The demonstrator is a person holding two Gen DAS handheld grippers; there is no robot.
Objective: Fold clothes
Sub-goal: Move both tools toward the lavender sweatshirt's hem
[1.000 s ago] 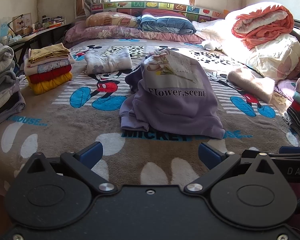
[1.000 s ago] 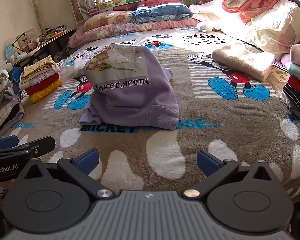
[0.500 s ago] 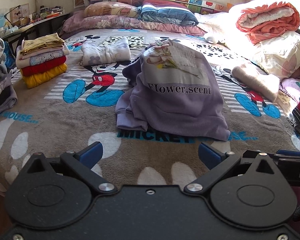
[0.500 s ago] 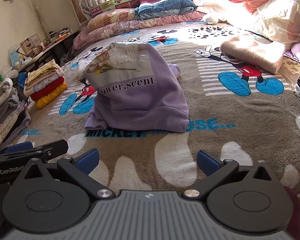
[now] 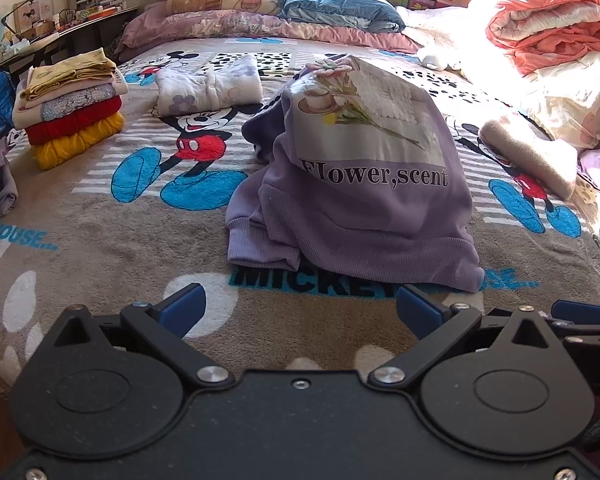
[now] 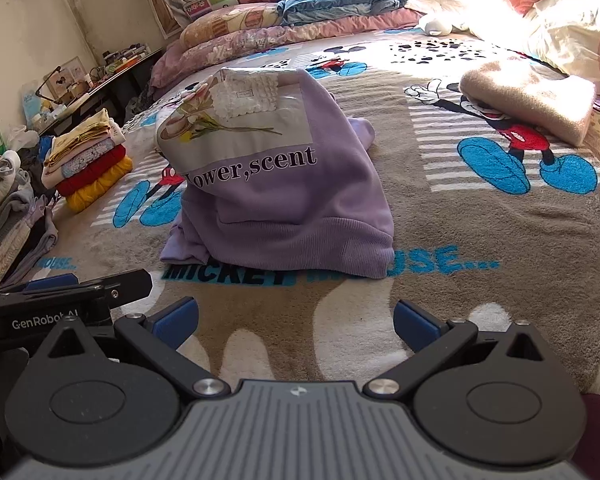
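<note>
Purple sweatshirt (image 5: 364,184) sits in a loose heap mid-bed, hem toward the cameras, printed "Flower,scent" panel up and draped over bunched fabric underneath. Not flat, so it reads as unfolded and next in line. One sleeve cuff (image 5: 260,244) sticks out at the heap's near-left corner, a likely grab point.

Left gripper (image 5: 300,308) hovers low over the blanket (image 5: 100,272) just short of the hem, fingers spread wide, nothing between them. Right gripper (image 6: 296,316) is the same: fingers wide apart, empty, aimed at the hem's right side. In the right view the left gripper's body shows at the left edge, so the two sit side by side, probably to take the hem at two points and spread the garment.

Folded stack (image 5: 68,108) at the bed's left edge, yellow and red at the bottom, looks like the done pile. A folded white garment (image 5: 208,88) lies behind the sweatshirt near the pillows (image 5: 284,12). Beige folded piece (image 5: 528,152) lies to the right, rolled quilts (image 5: 552,32) beyond. More clothes are heaped at the far left, seen in the right view.

Judgement: early step for this garment; approach under way, no contact yet. Needs flattening first. Risk: pinching blanket pile along with the hem, since both are soft and touching.
</note>
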